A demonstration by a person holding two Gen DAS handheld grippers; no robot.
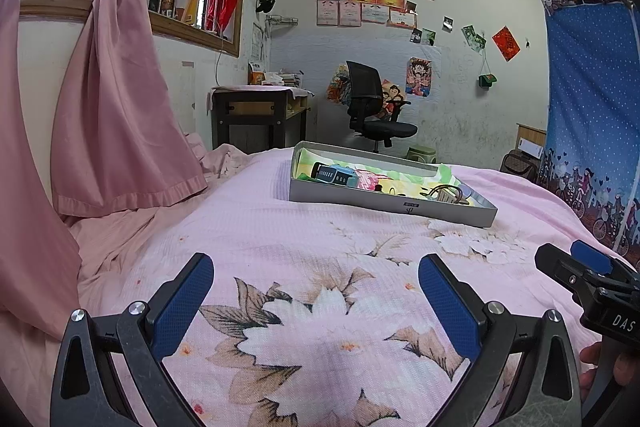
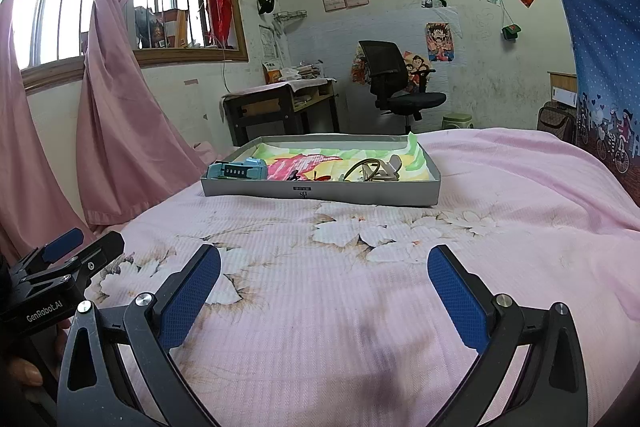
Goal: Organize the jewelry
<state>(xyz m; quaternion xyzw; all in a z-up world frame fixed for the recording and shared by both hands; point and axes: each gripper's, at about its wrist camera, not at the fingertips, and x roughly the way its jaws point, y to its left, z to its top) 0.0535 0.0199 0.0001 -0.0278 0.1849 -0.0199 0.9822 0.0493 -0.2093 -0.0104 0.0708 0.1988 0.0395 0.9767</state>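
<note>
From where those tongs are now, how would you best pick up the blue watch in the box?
Grip the blue watch across its strap, coming from above with the left tongs. It lies flat in the left end of the shallow grey box, whose walls likely block a sideways approach.

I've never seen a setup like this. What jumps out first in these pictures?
Two open grippers with blue pads fill the foreground: the left gripper and the right gripper, both empty above a pink flowered bedspread. Beyond them a shallow grey tray sits on the bed, holding a light-blue watch at its left end and a tangle of bracelets toward the right.
</note>
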